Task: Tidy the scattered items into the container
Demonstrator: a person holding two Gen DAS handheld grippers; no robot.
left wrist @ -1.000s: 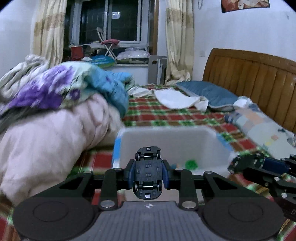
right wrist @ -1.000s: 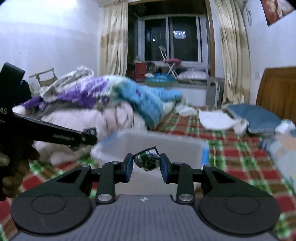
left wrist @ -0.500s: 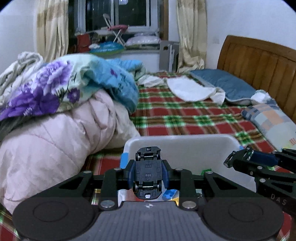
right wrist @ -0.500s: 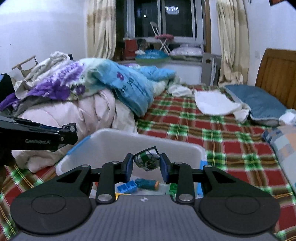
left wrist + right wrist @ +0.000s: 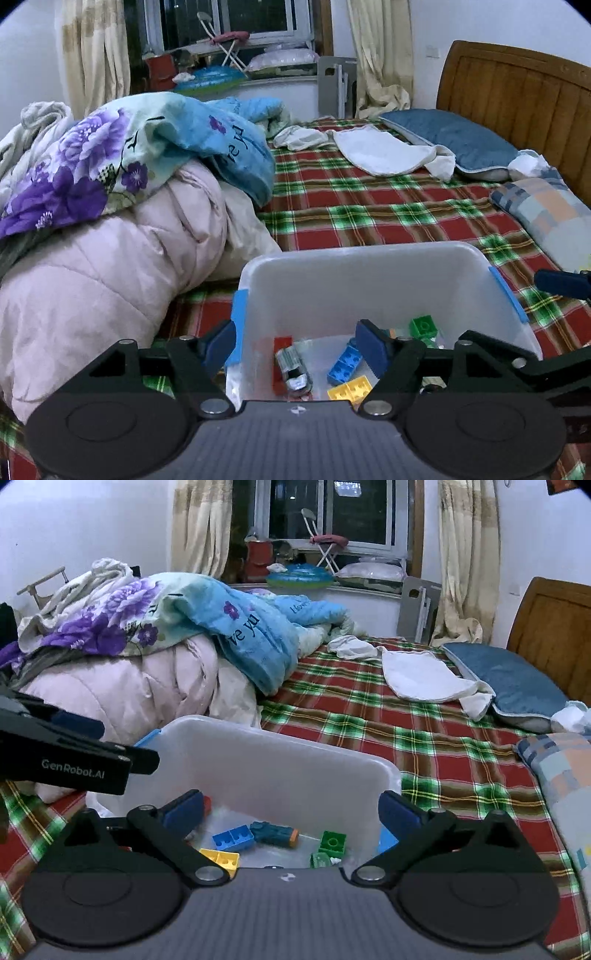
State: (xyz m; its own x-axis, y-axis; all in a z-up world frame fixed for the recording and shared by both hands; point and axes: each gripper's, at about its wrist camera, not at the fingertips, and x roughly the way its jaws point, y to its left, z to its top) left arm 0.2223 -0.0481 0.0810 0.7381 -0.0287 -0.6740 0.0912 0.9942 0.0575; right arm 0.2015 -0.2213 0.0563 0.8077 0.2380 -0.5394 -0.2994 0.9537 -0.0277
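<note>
Both grippers hang over a translucent white container on a bed, their fingers spread wide with nothing between them. Seen from the left wrist, the left gripper straddles the bin's near left corner, one blue pad outside the wall at 9 o'clock and the other inside at 3 o'clock. Below it on the bin floor lie a silver toy car, a red block touching the car's left side, a blue block and a yellow block. A green block sits toward 1 o'clock. From the right wrist, the right gripper opens across the container, above a teal cylinder toy beside the blue block. Beyond the bin, the plaid bedsheet runs toward 12 o'clock. A pink quilt is heaped at 10 o'clock, and a blue pillow lies against the wooden headboard at 2 o'clock.
</note>
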